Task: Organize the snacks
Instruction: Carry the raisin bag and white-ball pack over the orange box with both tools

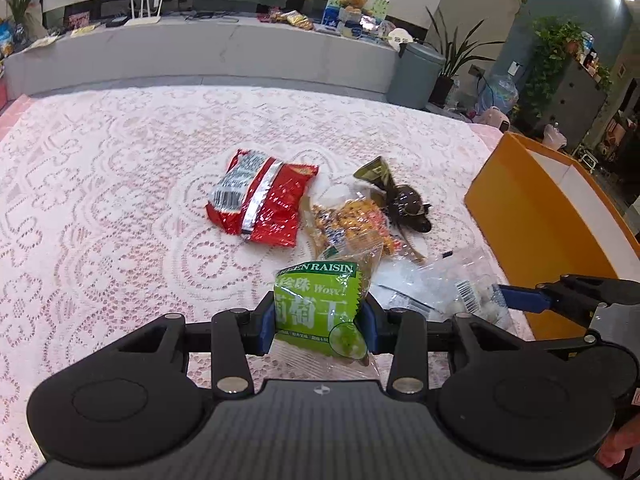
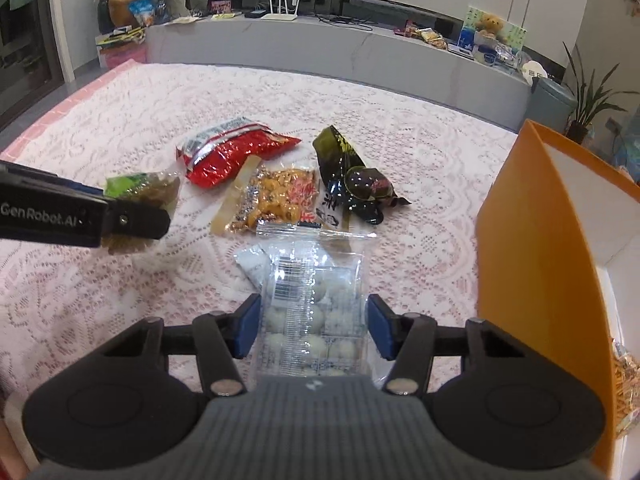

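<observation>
Raisin packet [image 1: 320, 312] sits clamped in left gripper [image 1: 318, 322] above the tablecloth [image 1: 120, 200].

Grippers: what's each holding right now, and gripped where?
Left gripper is shut on the green raisin packet, pads on its two side edges. Right gripper straddles the clear packet of white balls; pads look just off its sides, so no firm hold.

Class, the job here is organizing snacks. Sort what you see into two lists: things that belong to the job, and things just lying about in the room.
Belongs to the job:
green raisin packet
clear packet of white sweets
red packet
orange snack bag
dark green packet
orange box

Just lying about:
router
teddy bear
grey bin
potted plant
</observation>
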Tool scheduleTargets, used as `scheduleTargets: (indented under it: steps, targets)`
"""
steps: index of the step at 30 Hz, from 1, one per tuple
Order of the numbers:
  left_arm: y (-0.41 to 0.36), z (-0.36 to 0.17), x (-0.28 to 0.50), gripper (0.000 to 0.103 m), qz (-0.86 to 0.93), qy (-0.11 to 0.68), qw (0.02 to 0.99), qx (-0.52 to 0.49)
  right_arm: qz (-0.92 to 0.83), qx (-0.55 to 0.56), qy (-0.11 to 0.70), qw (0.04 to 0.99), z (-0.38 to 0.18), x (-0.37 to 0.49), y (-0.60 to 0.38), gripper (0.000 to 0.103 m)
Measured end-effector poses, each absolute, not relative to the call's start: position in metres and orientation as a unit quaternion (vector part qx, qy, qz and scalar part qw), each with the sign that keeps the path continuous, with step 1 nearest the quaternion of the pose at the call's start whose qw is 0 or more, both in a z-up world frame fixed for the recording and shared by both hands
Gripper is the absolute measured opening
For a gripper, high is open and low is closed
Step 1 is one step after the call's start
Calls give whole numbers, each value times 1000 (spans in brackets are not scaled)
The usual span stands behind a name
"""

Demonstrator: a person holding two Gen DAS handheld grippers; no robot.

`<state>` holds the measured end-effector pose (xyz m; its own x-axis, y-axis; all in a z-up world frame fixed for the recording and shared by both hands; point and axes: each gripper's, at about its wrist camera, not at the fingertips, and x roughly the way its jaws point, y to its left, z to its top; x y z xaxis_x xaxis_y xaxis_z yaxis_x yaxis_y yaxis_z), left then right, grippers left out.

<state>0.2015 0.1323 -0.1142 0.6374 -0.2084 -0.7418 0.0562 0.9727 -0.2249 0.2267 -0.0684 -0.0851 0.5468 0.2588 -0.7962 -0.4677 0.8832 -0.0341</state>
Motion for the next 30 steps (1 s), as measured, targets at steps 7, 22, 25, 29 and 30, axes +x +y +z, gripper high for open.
scheduleTargets:
  steps: [7, 22, 25, 29, 30]
  targets:
    - [122, -104, 194, 47, -72, 419, 902, -70, 201, -58, 463, 862, -75, 228, -81, 55]
    - [66, -41, 181, 47, -138, 393, 907, -63, 236, -15, 463, 854, 13, 213, -125, 55]
    - [49, -29, 183, 47, -153, 386, 908, -60, 234, -22, 465, 854, 32, 215, -140, 55]
    - [23, -19, 188, 47, -176, 380, 906, -53, 224, -26, 475, 851, 49, 219, -167, 55]
    - [17, -17, 189, 47, -180, 379, 906, -49, 219, -32, 475, 852, 52, 219, -174, 55]
